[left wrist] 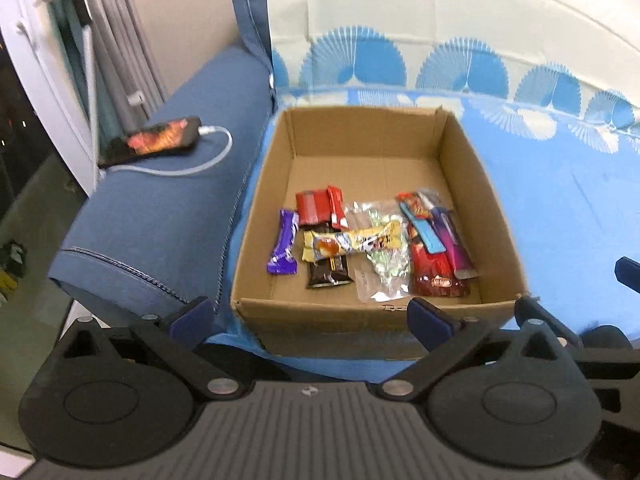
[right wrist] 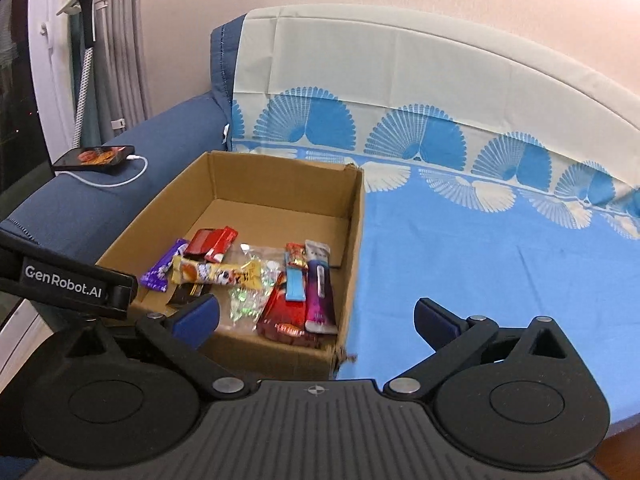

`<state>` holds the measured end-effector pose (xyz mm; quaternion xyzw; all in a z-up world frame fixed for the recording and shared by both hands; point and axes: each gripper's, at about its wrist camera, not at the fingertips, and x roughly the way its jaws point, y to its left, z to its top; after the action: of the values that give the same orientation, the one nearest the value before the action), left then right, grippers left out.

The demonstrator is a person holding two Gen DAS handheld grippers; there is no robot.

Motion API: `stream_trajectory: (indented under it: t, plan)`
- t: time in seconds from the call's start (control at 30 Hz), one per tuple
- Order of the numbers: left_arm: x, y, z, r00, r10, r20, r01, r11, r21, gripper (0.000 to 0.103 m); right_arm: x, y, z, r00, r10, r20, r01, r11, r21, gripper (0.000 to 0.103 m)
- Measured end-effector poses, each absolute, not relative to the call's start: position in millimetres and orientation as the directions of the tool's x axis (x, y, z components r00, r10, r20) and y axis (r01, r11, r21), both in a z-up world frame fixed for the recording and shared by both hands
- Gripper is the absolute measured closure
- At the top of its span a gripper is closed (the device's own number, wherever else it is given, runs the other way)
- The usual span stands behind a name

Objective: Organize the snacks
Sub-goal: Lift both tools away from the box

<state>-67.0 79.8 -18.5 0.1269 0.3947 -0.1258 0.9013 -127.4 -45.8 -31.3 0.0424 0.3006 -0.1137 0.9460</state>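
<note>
An open cardboard box (left wrist: 468, 168) (right wrist: 356, 232) stands on the blue sheet of a sofa. Several wrapped snacks lie in its near half: a purple bar (left wrist: 284, 244) (right wrist: 164, 266), red packets (left wrist: 320, 208) (right wrist: 212, 242), a yellow bar (left wrist: 352, 242) (right wrist: 216, 272), a clear candy bag (left wrist: 384, 256) (right wrist: 248, 292), a dark red pack (left wrist: 434, 272) (right wrist: 284, 312) and a pink-purple bar (left wrist: 454, 240) (right wrist: 320, 292). My left gripper (left wrist: 308, 316) is open and empty just before the box's near wall. My right gripper (right wrist: 316, 320) is open and empty over the box's near right corner.
A phone (left wrist: 154, 142) (right wrist: 96, 158) on a white charging cable lies on the blue sofa arm at the left. The sofa back with its fan-patterned cover (right wrist: 400, 92) rises behind. Curtains and a window stand far left. The left gripper's body (right wrist: 68, 284) shows at left.
</note>
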Motion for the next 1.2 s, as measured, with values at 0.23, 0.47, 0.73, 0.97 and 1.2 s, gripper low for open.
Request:
stream_trajectory:
  t: [0.23,0.47,0.73,0.97,1.2]
  plan:
    - [-94,98,-14,0.65,-0.154,-0.744,0.286,0.957,0.052,0.0,-156,-33,-20,0.831,-0.188,-0.524,0.219,0.976,-0.003,0.0]
    - [-116,108,-4,0.704,-0.118,-0.7,0.264,0.959,0.103,0.0,-177,-21,-14,0.853,-0.179,-0.491,0.193,0.981,-0.022,0.0]
    - [-125,110,3,0.74,-0.093,-0.667,0.253,0.956,0.147,0.0,-187,-23,-7,0.855,-0.233,-0.463,0.256,0.967,-0.013,0.0]
    - [-128,110,2,0.738,-0.088,-0.669,0.26,0.952,0.161,0.0,-193,-22,-5,0.865,-0.24,-0.44,0.266,0.964,-0.004,0.0]
    - [-129,109,3,0.739,-0.093,-0.667,0.267,0.95,0.164,0.0,-194,-22,-4,0.868,-0.236,-0.437,0.261,0.965,-0.002,0.0]
